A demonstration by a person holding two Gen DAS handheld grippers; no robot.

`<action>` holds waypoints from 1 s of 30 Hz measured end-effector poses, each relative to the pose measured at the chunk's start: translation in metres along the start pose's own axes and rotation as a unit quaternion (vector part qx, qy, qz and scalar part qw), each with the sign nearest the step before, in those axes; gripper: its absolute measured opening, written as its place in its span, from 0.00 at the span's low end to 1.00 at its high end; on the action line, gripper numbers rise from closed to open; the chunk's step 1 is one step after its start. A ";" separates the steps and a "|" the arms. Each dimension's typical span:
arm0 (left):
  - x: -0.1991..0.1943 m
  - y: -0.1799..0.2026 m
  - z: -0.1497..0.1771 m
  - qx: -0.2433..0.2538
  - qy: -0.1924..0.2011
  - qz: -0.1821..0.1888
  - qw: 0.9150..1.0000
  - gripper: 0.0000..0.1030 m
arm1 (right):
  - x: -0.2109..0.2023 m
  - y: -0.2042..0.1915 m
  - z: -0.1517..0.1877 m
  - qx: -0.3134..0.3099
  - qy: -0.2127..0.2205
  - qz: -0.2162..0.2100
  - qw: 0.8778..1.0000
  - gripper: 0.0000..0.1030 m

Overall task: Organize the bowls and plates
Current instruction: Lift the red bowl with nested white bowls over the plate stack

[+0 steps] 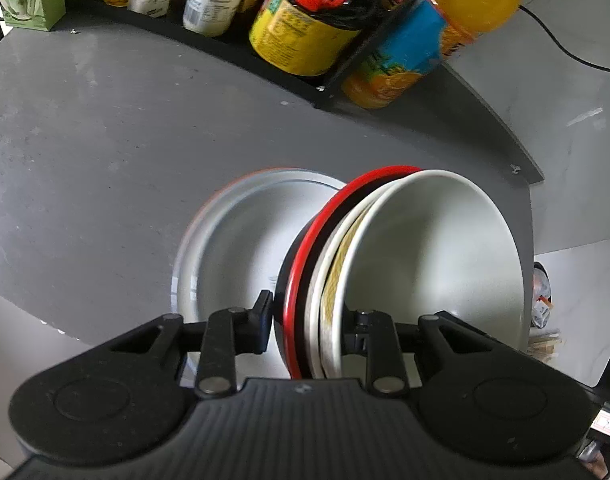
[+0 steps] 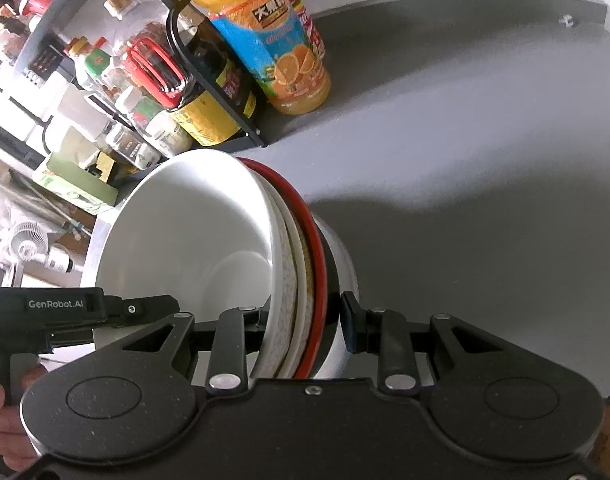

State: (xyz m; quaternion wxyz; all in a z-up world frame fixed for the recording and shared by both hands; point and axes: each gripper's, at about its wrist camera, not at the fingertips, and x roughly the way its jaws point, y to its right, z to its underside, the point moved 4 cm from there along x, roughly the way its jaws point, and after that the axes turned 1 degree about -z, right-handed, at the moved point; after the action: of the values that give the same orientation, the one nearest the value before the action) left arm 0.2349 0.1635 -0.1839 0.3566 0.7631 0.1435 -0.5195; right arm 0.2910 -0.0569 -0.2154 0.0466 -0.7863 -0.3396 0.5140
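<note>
Pinching one tilted bowl stack (image 1: 369, 276) from opposite rims, left gripper (image 1: 309, 320) and, seemingly, right gripper (image 2: 303, 320).

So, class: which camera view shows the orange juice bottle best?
The right wrist view: the orange juice bottle stands nearly whole there, label readable. In the left wrist view the bottle is tilted by the lens, blurred, and cut off at the top edge.

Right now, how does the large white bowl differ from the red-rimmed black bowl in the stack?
The large white bowl is plain white and nested innermost; the red-rimmed black bowl is dark with a red edge and sits further out. Only the red-rimmed black bowl's edge shows. Both are tilted on edge, clamped together.
</note>
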 end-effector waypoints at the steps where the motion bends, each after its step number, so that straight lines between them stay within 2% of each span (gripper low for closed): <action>1: 0.000 -0.005 -0.002 0.001 -0.003 0.001 1.000 0.26 | 0.002 -0.003 0.001 0.001 0.000 0.003 1.000 0.27; 11: 0.014 -0.028 -0.019 0.034 -0.028 0.014 0.999 0.26 | 0.019 -0.017 0.014 0.035 0.000 0.028 0.999 0.27; 20: 0.019 -0.029 -0.030 0.054 -0.045 0.032 0.997 0.29 | 0.021 -0.014 0.019 0.076 0.016 0.036 0.996 0.27; 24: 0.019 -0.027 -0.032 0.066 -0.048 0.030 0.996 0.30 | 0.021 -0.011 0.021 0.096 0.024 0.032 0.995 0.28; 30: 0.019 -0.029 -0.031 0.055 -0.048 0.034 0.997 0.30 | 0.021 -0.010 0.024 0.099 0.024 0.023 0.995 0.32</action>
State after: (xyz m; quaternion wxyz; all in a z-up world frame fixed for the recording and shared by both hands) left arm 0.2472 0.2027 -0.2057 0.3382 0.7600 0.0713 -0.5504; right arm 0.2709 -0.0440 -0.2386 0.1207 -0.7976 -0.2677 0.5269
